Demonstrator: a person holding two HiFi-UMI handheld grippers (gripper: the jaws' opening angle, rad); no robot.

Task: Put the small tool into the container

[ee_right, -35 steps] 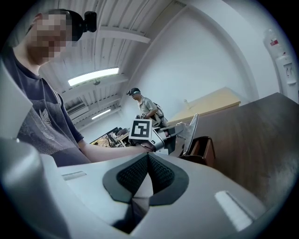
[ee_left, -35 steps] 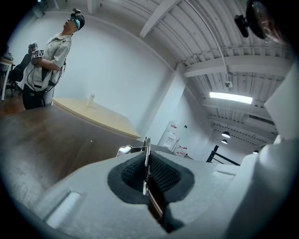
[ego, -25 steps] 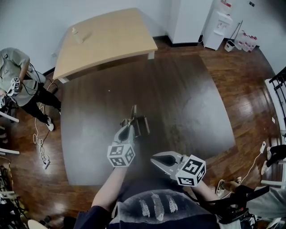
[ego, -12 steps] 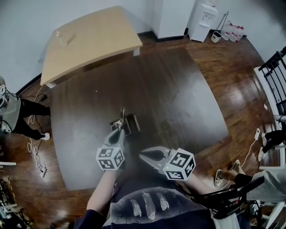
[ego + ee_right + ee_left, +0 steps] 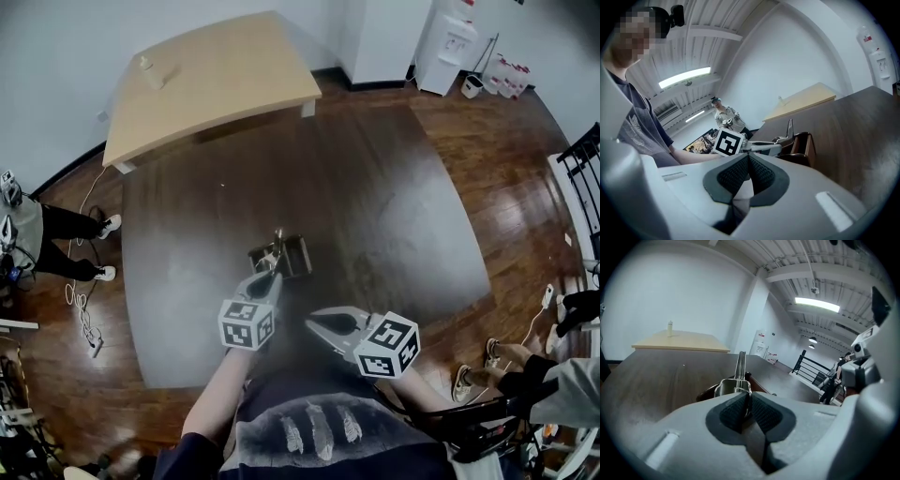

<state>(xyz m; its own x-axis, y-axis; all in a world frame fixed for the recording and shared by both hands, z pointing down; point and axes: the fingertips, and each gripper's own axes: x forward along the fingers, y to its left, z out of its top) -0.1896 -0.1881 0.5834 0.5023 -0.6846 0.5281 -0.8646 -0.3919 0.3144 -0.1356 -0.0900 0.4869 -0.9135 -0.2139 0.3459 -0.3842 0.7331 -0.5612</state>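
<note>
The small metal tool [image 5: 274, 247], a sprung clip with a thin upright stem, is pinched in my left gripper [image 5: 270, 279], whose jaws are shut on its lower end. It stands at the near left rim of the dark brown open container [image 5: 294, 255] on the dark table [image 5: 394, 216]. In the left gripper view the tool [image 5: 740, 369] rises straight from the left gripper [image 5: 747, 399], with the container [image 5: 754, 382] just behind. My right gripper [image 5: 315, 327] hangs to the right and nearer, shut and empty. From the right gripper [image 5: 749, 161] I see the tool [image 5: 790, 128] and the container [image 5: 804, 146].
A light wooden table [image 5: 216, 80] with a small bottle [image 5: 147, 69] stands beyond the dark one. A person's legs [image 5: 66, 230] and floor cables [image 5: 82, 305] are at the left. A white water dispenser [image 5: 450, 42] stands at the back right.
The head camera has swung about. My left gripper stays at the container with the tool, which now sits a little lower against the rim. The right gripper keeps its place.
</note>
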